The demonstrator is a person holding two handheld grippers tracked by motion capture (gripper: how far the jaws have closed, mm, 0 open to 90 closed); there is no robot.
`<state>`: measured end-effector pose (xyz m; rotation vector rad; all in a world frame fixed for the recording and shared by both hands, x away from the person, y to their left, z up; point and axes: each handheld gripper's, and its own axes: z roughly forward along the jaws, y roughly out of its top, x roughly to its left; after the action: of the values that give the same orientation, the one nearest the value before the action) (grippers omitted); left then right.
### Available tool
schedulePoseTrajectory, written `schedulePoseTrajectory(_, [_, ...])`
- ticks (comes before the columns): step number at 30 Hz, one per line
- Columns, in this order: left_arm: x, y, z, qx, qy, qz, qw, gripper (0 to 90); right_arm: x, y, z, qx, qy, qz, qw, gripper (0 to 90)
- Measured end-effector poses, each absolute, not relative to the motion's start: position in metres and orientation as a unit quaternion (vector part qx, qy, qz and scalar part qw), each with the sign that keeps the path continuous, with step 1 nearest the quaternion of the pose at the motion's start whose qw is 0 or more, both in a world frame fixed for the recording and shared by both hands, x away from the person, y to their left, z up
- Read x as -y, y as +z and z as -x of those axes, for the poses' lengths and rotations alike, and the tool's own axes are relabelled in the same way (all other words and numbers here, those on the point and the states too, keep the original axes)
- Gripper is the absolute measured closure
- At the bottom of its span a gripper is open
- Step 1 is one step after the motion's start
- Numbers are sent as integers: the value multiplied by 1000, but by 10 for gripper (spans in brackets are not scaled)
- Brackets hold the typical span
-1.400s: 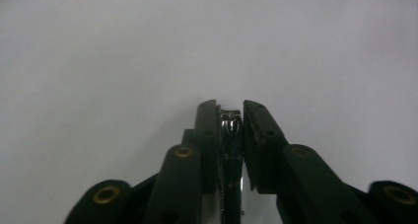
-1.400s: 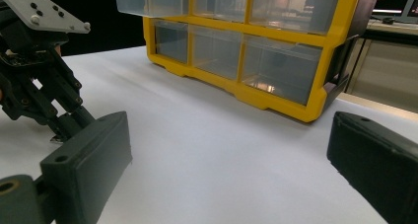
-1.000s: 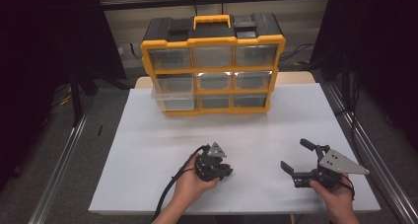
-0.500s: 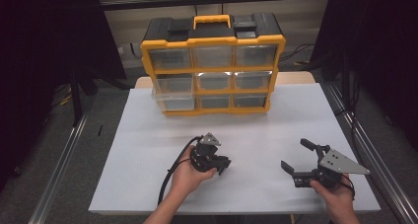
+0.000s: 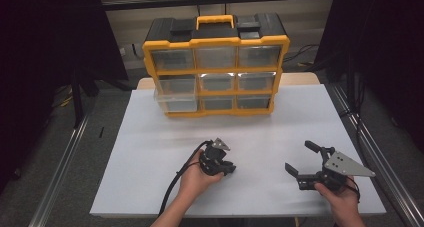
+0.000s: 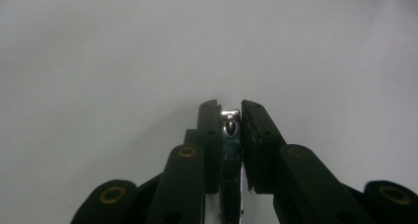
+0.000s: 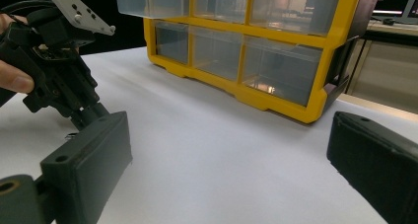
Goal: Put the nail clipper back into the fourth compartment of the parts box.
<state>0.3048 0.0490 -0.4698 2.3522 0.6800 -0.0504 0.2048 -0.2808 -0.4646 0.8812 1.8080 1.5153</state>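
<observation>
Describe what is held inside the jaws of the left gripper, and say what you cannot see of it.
The left gripper is shut on a thin shiny metal piece, standing upright between the jaws over the white table. Its lower part is covered by the jaws, so what it is cannot be told.

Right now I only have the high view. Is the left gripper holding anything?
Observer: Yes. In the left gripper view, the left gripper is shut on a thin shiny metal piece.
Operator: How is it seated?
Observer: It lies lengthwise between the jaws, with its tip about level with the jaw tips.
Operator: Right gripper loaded?
Observer: No. The right gripper view shows the right gripper wide open, with nothing between its jaws.
</observation>
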Motion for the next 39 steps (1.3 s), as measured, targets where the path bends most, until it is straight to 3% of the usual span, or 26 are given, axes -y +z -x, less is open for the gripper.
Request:
schedulePoseTrajectory(8, [-46,-471,-303,-244,0,-908,340,742,281,-465,-205,-685,571,-332,308,28])
schedulePoseTrajectory(10, [-45,-471,-301,-246,16,-910,334,782,280,-465,-205,-685,571,-333,308,28])
schedulePoseTrajectory(16, [-43,-471,-297,-260,25,-904,337,793,280,-465,-205,-686,571,-332,307,28])
schedulePoseTrajectory(30, [-52,-449,-308,-310,-14,-871,381,801,281,-465,-205,-684,571,-333,308,29])
schedulePoseTrajectory(39, [-59,-438,-316,-322,-11,-860,396,802,281,-465,-205,-684,572,-333,306,30])
